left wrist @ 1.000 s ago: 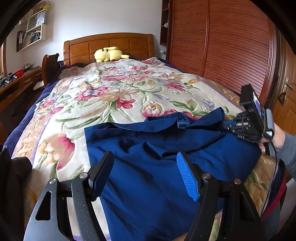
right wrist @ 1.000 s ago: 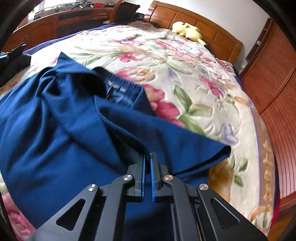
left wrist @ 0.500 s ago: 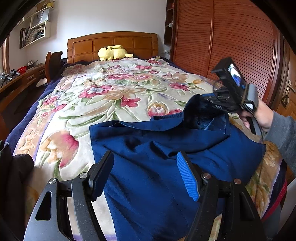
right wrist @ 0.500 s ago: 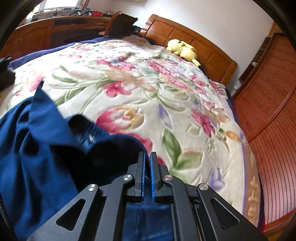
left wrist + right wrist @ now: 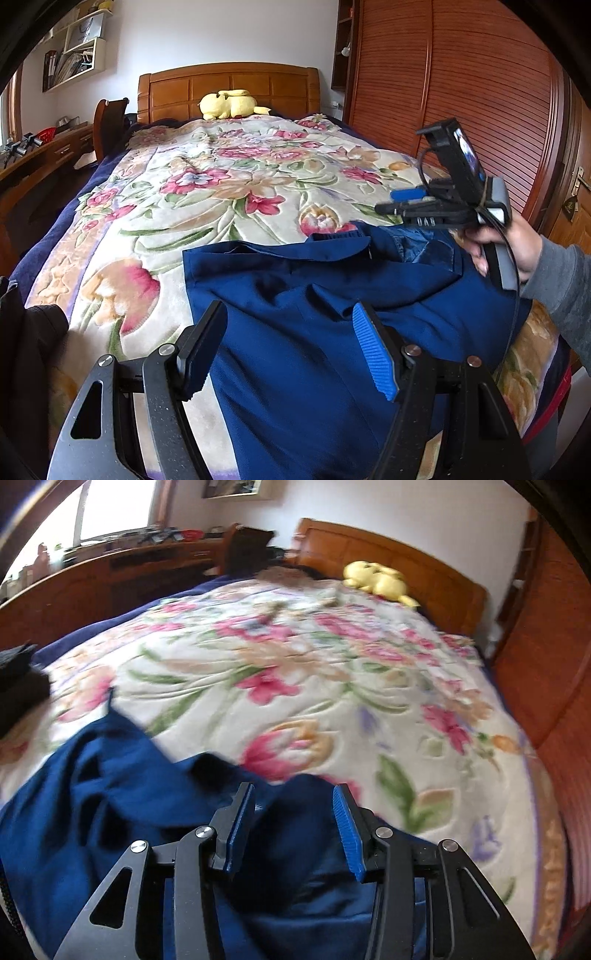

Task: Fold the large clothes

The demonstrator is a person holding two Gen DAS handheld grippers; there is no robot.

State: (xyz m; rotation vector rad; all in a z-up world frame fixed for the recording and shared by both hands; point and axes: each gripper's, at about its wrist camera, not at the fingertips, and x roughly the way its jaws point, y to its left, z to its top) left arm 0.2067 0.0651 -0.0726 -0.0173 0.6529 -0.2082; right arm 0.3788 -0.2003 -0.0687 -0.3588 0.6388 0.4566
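Both claws spread, garment lying free on bed.

We see the blue garment (image 5: 332, 314) rumpled on the near end of the floral bedspread (image 5: 229, 184), partly folded over itself. Left claw (image 5: 291, 350) hovers over it, jaws wide apart, gripping nothing. Right claw (image 5: 291, 827) is also spread and empty, above the cloth's right edge. A yellow plush toy (image 5: 229, 105) lies by the far headboard.

Big navy-blue cotton garment (image 5: 332, 314) lying rumpled, partly folded over itself, on the near end of the floral-blanketed bed (image 5: 229, 192).
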